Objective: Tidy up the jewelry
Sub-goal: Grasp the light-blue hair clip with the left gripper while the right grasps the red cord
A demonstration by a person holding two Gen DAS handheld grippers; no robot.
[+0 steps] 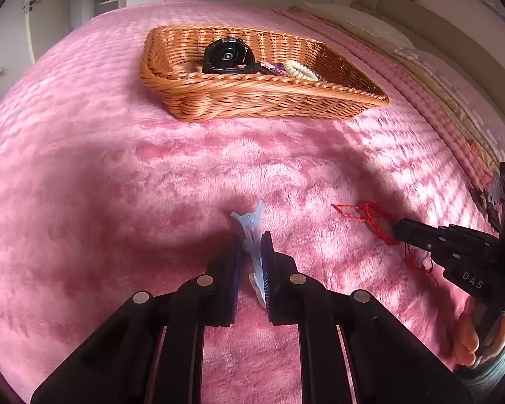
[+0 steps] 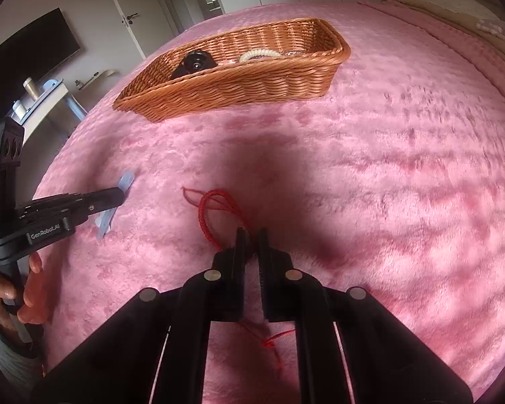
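Note:
A light blue hair clip [image 1: 252,232] lies on the pink blanket between the fingers of my left gripper [image 1: 252,245], which is closed on it; the clip also shows in the right wrist view [image 2: 124,181]. A red braided cord bracelet [image 2: 215,212] lies on the blanket, and my right gripper [image 2: 251,235] is closed on its near end; the cord also shows in the left wrist view [image 1: 370,215]. A wicker basket [image 1: 252,97] stands farther back, holding a black round item [image 1: 227,57] and a white bead bracelet [image 1: 299,70].
The pink plush blanket [image 1: 118,168] covers the whole bed. Pillows [image 1: 370,23] and the headboard lie at the far right. In the right wrist view a desk [image 2: 43,101] and a dark screen [image 2: 30,43] stand beyond the bed's left edge.

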